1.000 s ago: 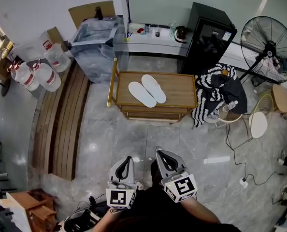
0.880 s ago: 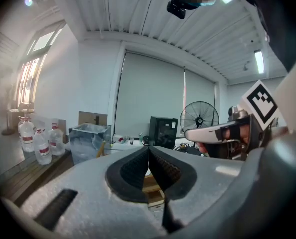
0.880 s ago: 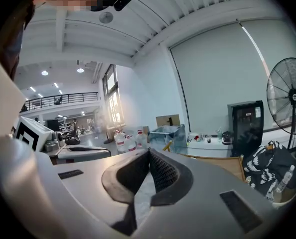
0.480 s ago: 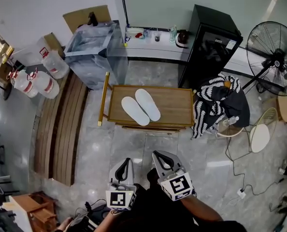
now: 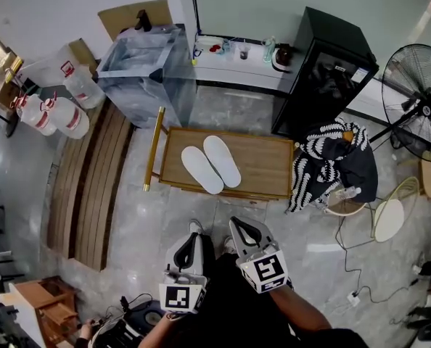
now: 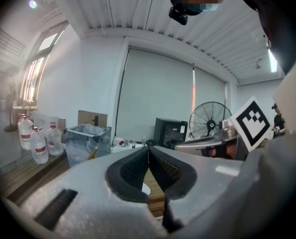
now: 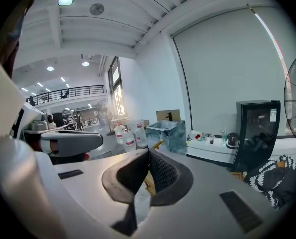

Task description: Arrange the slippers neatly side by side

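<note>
Your left gripper [image 5: 191, 235] and right gripper [image 5: 236, 224] are held close in front of your body, side by side and just apart, both aimed ahead over the grey floor [image 5: 165, 216]. The fingers of each are clenched tip to tip, and nothing is caught between them on either side.

Ahead of the fingers, well apart from them, stands the low wooden counter [image 5: 263, 167]. Both white slippers lie on its top, left of its middle. The left-hand slipper [image 5: 202, 170] and the right-hand slipper [image 5: 222, 161] lie side by side, slanted the same way. Their long edges touch or nearly touch.

Ahead and to the right of your right fingers, a striped cloth [image 5: 318, 167] hangs just beside the counter's right end. Past the counter stands a black cabinet [image 5: 324, 75]. A clear bin [image 5: 146, 67] stands beyond your left fingers, with water jugs [image 5: 56, 111] further left. A fan [image 5: 419, 85] stands far off to the right.
</note>
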A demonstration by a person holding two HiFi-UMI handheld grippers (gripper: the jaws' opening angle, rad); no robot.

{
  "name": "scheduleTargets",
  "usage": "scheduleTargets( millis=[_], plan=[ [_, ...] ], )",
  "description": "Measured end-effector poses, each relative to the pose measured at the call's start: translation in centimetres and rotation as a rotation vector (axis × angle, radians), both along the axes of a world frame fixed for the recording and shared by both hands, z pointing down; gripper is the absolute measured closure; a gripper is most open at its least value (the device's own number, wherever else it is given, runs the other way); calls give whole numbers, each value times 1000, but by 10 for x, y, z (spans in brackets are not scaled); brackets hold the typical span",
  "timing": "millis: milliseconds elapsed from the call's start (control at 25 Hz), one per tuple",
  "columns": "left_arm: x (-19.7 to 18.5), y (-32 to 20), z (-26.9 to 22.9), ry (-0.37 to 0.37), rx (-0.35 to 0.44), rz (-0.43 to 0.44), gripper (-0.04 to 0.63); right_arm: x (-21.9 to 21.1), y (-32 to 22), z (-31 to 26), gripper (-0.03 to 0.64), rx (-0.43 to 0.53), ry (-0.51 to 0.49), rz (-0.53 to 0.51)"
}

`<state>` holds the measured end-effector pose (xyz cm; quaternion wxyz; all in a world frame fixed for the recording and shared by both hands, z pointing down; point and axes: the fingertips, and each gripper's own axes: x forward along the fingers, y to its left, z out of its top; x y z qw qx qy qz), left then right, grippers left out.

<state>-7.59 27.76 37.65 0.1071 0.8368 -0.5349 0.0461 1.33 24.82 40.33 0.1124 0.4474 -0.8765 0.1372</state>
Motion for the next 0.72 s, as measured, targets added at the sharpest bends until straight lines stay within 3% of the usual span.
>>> scheduleTargets(
  millis=[280,720],
  plan=[
    [-3,-43,18,-20,-49,26,578,-7,-46,13,604,-17,1,8],
    [-21,-163,28,-7,-66,111,578,-28,-135,31,604,-82,55,76]
  ],
)
